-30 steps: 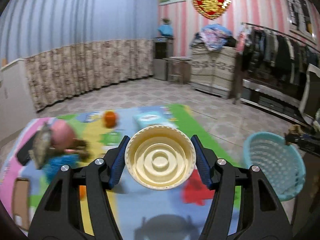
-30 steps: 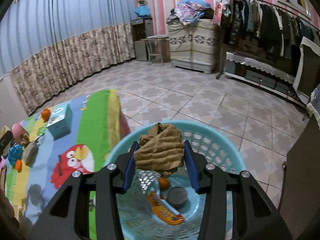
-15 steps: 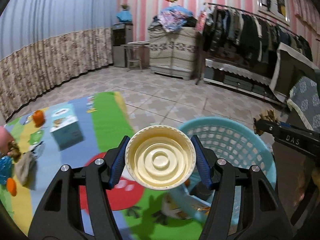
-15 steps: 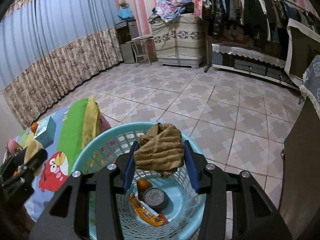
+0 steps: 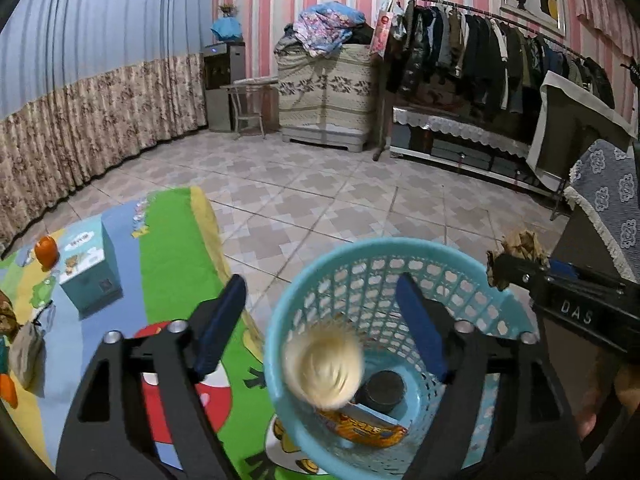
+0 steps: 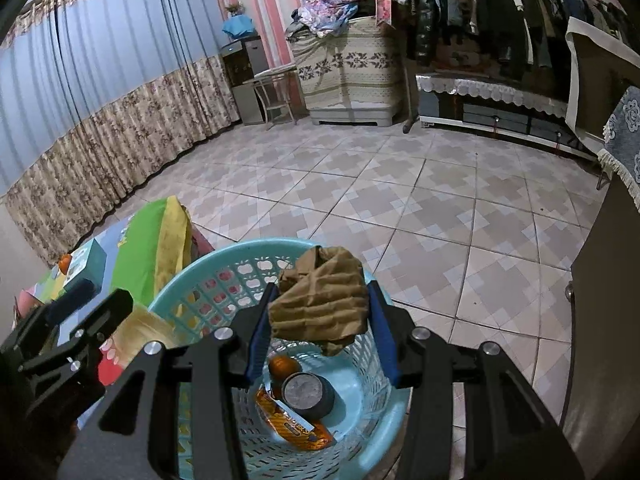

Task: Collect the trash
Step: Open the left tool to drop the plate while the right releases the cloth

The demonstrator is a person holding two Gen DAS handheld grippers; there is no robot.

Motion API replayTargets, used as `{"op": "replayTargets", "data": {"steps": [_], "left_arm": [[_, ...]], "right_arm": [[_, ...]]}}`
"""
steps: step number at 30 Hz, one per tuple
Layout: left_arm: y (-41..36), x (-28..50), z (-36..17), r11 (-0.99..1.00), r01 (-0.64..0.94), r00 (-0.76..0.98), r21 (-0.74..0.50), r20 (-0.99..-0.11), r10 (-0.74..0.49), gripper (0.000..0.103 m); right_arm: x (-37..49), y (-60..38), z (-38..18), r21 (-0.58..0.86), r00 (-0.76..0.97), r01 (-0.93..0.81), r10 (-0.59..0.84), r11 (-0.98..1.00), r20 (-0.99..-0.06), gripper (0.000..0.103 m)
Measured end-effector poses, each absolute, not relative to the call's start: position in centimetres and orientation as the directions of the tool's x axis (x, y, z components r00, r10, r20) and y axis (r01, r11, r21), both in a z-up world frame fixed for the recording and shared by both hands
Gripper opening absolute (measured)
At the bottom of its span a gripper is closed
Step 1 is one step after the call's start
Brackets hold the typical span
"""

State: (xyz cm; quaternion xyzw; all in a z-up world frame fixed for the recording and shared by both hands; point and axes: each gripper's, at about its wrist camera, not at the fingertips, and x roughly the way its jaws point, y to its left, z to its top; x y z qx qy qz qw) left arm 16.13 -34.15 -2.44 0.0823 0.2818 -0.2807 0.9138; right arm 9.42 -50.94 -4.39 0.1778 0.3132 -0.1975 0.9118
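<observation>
Your left gripper [image 5: 320, 320] is spread wide; the cream lid [image 5: 323, 372], blurred, sits free over the blue basket [image 5: 400, 248]. Your right gripper [image 6: 320, 320] pinches crumpled brown paper [image 6: 320, 304] above it, hiding part of the contents.

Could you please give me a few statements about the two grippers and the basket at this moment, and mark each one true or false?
1. The left gripper is open, its fingers apart. True.
2. The right gripper is empty. False: it is shut on a crumpled brown paper.
3. The pale bowl is blurred and sits free between the left fingers, over the basket. True.
4. The basket holds nothing. False: a dark tin and an orange wrapper lie in it.
</observation>
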Motion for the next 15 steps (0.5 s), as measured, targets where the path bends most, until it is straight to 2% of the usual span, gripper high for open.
{"op": "replayTargets", "data": {"steps": [15], "left_arm": [[-27.5, 17.5, -1.0, 0.907, 0.418, 0.785, 0.044, -0.521, -0.336, 0.088]], "right_arm": [[10.9, -48.5, -4.3, 0.129, 0.714, 0.425, -0.245, 0.896, -0.656, 0.045]]}}
